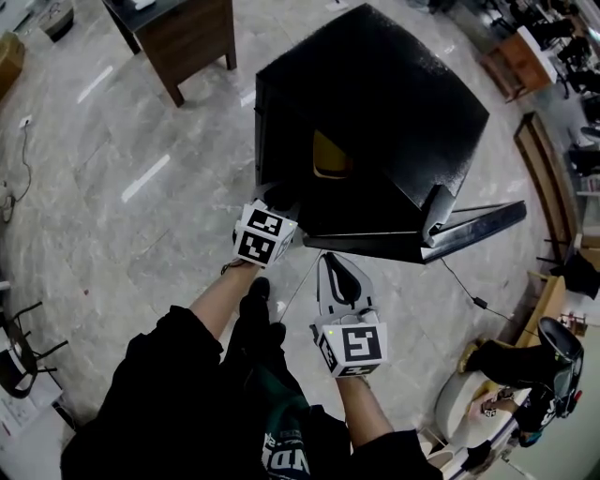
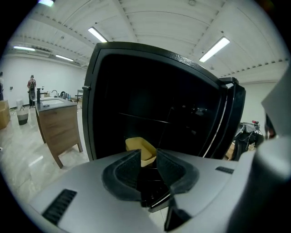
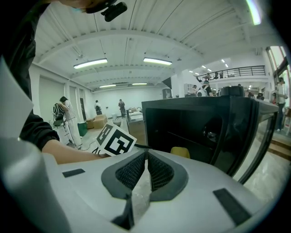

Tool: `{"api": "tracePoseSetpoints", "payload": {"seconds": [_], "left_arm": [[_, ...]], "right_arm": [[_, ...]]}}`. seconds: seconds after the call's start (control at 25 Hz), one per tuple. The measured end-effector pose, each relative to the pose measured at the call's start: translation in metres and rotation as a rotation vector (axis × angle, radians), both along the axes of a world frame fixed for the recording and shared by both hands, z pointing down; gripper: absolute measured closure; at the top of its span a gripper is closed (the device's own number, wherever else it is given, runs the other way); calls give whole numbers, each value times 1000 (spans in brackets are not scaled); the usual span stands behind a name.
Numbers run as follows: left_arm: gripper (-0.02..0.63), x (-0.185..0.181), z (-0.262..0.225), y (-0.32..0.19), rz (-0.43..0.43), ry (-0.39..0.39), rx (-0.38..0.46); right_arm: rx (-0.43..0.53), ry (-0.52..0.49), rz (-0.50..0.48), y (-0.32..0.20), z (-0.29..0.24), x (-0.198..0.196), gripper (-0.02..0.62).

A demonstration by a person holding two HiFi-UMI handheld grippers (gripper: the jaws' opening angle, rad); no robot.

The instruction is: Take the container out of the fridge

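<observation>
A black fridge (image 1: pixel 375 103) stands on the floor with its door (image 1: pixel 478 225) swung open to the right. Inside, a yellow container (image 1: pixel 330 155) sits on a shelf. My left gripper (image 1: pixel 279 204) is at the fridge's front left corner, outside the opening. In the left gripper view its jaws (image 2: pixel 148 152) stand open with nothing between them, and the container (image 2: pixel 136 143) shows beyond them, some way off. My right gripper (image 1: pixel 339 265) hangs lower, before the fridge, shut and empty (image 3: pixel 146 154). The right gripper view shows the container (image 3: pixel 180 151) inside the fridge (image 3: pixel 195 123).
A wooden table (image 1: pixel 183 28) stands at the far left of the fridge, seen as a cabinet (image 2: pixel 57 120) in the left gripper view. A cable (image 1: pixel 464 286) runs over the marble floor at the right. A chair (image 1: pixel 553 352) is at the lower right. People stand far off.
</observation>
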State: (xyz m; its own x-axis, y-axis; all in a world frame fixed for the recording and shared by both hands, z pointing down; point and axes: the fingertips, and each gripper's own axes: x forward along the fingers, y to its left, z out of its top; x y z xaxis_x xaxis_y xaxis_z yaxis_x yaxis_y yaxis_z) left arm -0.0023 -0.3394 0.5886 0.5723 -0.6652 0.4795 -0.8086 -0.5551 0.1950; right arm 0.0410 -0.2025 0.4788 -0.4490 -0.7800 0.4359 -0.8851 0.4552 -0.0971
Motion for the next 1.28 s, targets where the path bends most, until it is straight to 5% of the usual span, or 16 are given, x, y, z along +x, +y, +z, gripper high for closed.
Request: {"api": "tracePoseSetpoints", "payload": {"seconds": [0.52, 1.28], "left_arm": [[483, 40, 32, -20, 345, -294, 145], [465, 81, 61, -36, 582, -506, 205]], "right_arm": [[-39, 10, 17, -5, 15, 4, 558], [-70, -5, 76, 11, 22, 31, 558]]}}
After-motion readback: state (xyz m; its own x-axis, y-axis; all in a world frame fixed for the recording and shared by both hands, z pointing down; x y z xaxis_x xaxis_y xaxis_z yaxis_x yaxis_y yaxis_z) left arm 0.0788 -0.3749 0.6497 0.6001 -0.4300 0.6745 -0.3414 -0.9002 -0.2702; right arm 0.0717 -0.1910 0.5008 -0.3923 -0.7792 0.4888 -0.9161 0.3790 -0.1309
